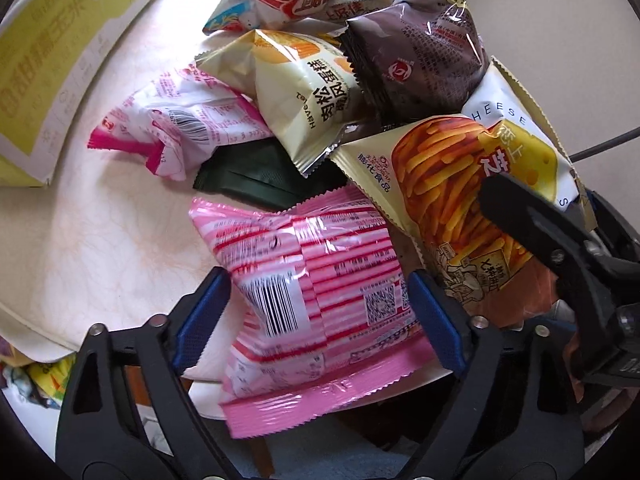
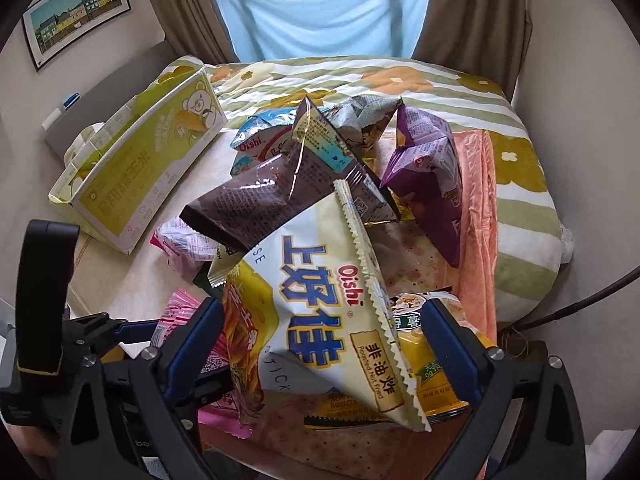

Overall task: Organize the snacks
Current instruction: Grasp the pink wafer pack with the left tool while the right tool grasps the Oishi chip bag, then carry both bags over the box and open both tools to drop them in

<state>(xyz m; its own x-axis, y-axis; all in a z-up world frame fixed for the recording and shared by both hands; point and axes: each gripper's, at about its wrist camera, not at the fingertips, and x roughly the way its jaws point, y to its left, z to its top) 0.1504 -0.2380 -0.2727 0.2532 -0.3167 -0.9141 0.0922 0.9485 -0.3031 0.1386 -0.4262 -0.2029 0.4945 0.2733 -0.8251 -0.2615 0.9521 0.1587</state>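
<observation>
A pile of snack packets lies on a pale table (image 1: 100,240). In the left wrist view my left gripper (image 1: 316,316) is open, its blue pads either side of a pink striped packet (image 1: 320,300). Beyond lie a cream packet (image 1: 304,96), a brown packet (image 1: 420,56), a pink-white packet (image 1: 188,124) and the Oishi cheese-stick bag (image 1: 452,188). In the right wrist view my right gripper (image 2: 320,344) is open around the Oishi cheese-stick bag (image 2: 320,300); the pads do not visibly press it. My left gripper (image 2: 132,328) shows at the lower left there.
A yellow-green cardboard box (image 2: 144,168) stands open at the table's left (image 1: 52,64). A purple packet (image 2: 432,176) and an orange cloth (image 2: 476,232) lie at the right. A quilted bed (image 2: 400,80) and curtained window are behind. A dark green packet (image 1: 256,176) lies mid-pile.
</observation>
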